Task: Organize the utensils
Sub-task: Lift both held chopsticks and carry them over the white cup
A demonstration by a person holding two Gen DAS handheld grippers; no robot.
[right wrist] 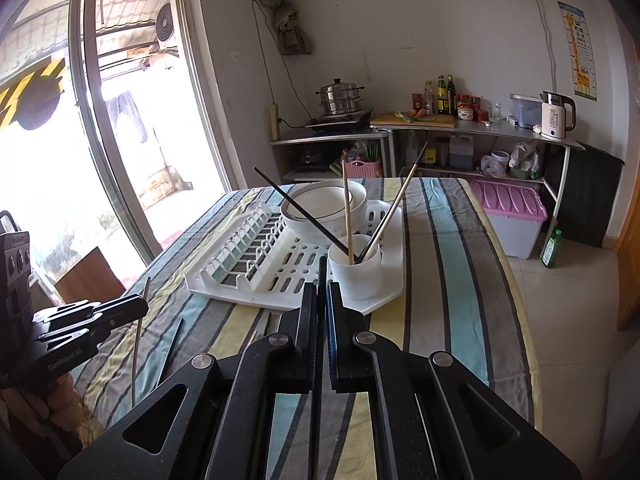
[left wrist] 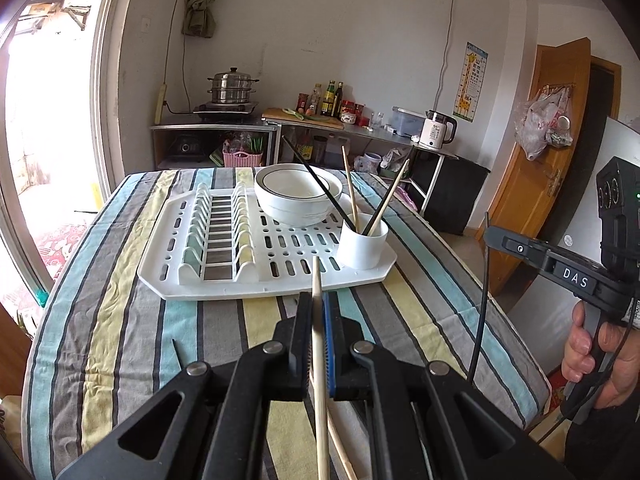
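My left gripper [left wrist: 318,304] is shut on a light wooden chopstick [left wrist: 319,360] that points up toward the white cup [left wrist: 362,246]. It also shows in the right wrist view [right wrist: 138,304], chopstick [right wrist: 137,344] in it. My right gripper [right wrist: 321,292] is shut on a black chopstick [right wrist: 321,276], just in front of the white cup [right wrist: 355,270]. It shows at the right of the left wrist view [left wrist: 490,236], holding the black chopstick [left wrist: 482,300]. The cup holds three chopsticks and stands on the white drying rack [left wrist: 256,264].
Stacked white bowls [left wrist: 298,196] sit on the rack behind the cup. More chopsticks lie on the striped tablecloth [right wrist: 452,264], one black [right wrist: 172,348], and one under my left gripper [left wrist: 340,448]. A pink-lidded bin [right wrist: 516,216] stands on the floor to the right.
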